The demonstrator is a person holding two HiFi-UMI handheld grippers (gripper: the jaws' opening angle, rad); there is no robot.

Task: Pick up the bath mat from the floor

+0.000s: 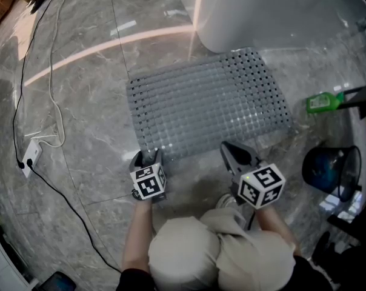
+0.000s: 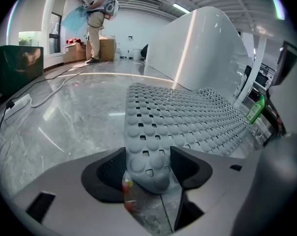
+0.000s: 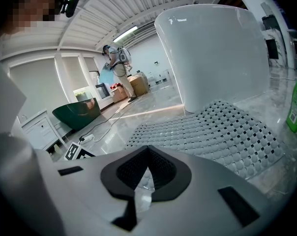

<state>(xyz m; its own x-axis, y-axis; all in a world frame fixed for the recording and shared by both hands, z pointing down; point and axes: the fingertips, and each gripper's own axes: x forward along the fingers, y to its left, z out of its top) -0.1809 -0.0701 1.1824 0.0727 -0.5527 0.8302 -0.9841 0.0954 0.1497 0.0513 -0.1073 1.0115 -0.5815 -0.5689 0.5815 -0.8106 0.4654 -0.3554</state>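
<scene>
The grey perforated bath mat (image 1: pixel 210 102) lies flat on the marble floor against the foot of a white bathtub (image 1: pixel 274 11). My left gripper (image 1: pixel 145 156) is down at the mat's near left corner. In the left gripper view that rounded corner of the mat (image 2: pixel 188 117) sits between the wide-apart pads of the left gripper (image 2: pixel 148 168), and I see no squeeze on it. My right gripper (image 1: pixel 231 147) hovers over the mat's near edge, further right. In the right gripper view its tips meet (image 3: pixel 148 149) with nothing between them, and the mat (image 3: pixel 212 132) spreads out beyond.
A green bottle (image 1: pixel 323 102) stands on the floor right of the mat, with a dark round bin (image 1: pixel 328 170) nearer me. A white power strip (image 1: pixel 30 156) and its cables run along the floor at the left. A person (image 2: pixel 97 23) stands far off.
</scene>
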